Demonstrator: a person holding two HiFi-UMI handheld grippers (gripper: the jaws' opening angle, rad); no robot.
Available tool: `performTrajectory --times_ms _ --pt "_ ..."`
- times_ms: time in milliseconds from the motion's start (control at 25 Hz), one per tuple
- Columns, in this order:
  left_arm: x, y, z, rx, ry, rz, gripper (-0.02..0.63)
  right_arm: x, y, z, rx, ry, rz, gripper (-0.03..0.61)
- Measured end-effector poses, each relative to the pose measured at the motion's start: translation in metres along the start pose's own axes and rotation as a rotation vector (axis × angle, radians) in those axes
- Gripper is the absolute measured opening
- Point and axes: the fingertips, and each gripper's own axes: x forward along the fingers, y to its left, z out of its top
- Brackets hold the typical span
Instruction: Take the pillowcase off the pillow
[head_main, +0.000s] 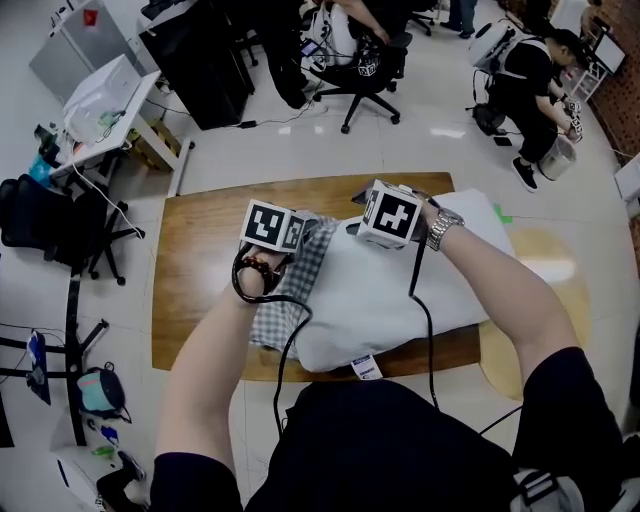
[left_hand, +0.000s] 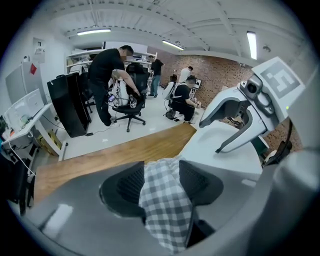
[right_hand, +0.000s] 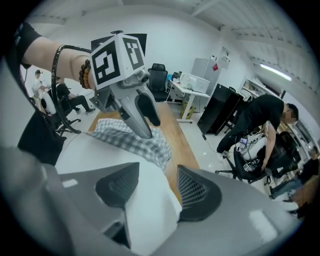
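Note:
A white pillow (head_main: 400, 290) lies on the wooden table (head_main: 200, 270). A grey checked pillowcase (head_main: 290, 290) is bunched round its left end. My left gripper (head_main: 300, 240) is at that bunch. In the left gripper view the checked cloth (left_hand: 165, 200) fills the gap between its parted jaws (left_hand: 162, 172), which do not clamp it. My right gripper (head_main: 352, 228) is at the pillow's far edge. In the right gripper view its jaws (right_hand: 157, 182) are shut on a fold of the white pillow (right_hand: 145, 215). Beyond them, the left gripper (right_hand: 149, 129) stands over the pillowcase (right_hand: 130, 140).
Bare table top lies left of the pillowcase. A white label (head_main: 365, 367) hangs from the pillow at the near table edge. Black cables (head_main: 425, 330) run from both grippers over the pillow. People and office chairs (head_main: 365, 75) are on the floor beyond the table.

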Motion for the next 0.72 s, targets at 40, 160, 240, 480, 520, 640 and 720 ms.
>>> performTrajectory --times_ms 40,160,240,480,520,640,720 --pt "0.004 0.002 0.001 -0.001 0.014 -0.010 0.224 0.004 -0.003 0.003 0.015 0.001 0.016 0.238" --pt "0.015 0.010 0.001 -0.001 0.062 -0.034 0.225 0.016 -0.012 0.007 0.054 0.013 0.071 0.260" --pt "0.027 0.018 0.002 -0.001 0.098 -0.046 0.225 0.025 -0.020 0.000 0.078 0.056 0.107 0.279" --pt "0.054 0.048 0.003 0.003 0.179 -0.070 0.218 0.057 -0.044 0.000 0.144 0.114 0.216 0.312" --pt "0.057 0.051 0.002 0.004 0.191 -0.076 0.204 0.062 -0.048 0.002 0.143 0.105 0.226 0.314" --pt "0.065 0.060 0.005 0.013 0.217 -0.092 0.116 0.077 -0.054 -0.007 0.201 0.149 0.285 0.310" --pt "0.068 0.071 0.010 0.008 0.216 -0.092 0.038 0.084 -0.053 -0.012 0.244 0.193 0.339 0.250"
